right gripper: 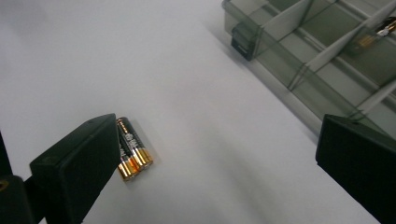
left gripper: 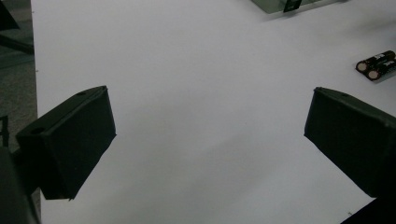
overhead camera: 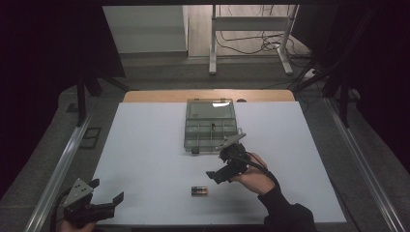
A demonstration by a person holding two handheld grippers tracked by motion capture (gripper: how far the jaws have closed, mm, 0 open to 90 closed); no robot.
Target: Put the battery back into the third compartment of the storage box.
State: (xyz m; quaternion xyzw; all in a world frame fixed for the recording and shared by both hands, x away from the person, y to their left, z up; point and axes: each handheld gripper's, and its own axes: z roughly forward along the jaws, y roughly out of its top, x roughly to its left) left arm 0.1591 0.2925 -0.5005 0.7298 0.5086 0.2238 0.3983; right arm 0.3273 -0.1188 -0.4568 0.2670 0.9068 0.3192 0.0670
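Batteries point(overhead camera: 199, 191) near right tongs point(overhead camera: 226, 160)

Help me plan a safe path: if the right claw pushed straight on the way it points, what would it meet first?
Probably the bare white table. The right claw is open; the batteries sit beside its left jaw, the organizer box off to the right. Depth is uncertain.

1. The batteries point(right gripper: 132, 151) are partly hidden behind the right gripper's near jaw; their label print is too small to read.
2. The compartment box point(left gripper: 292, 4) is cut off by the top edge (one corner shows).
3. A small item point(overhead camera: 212, 127) inside the box is too tiny to identify.
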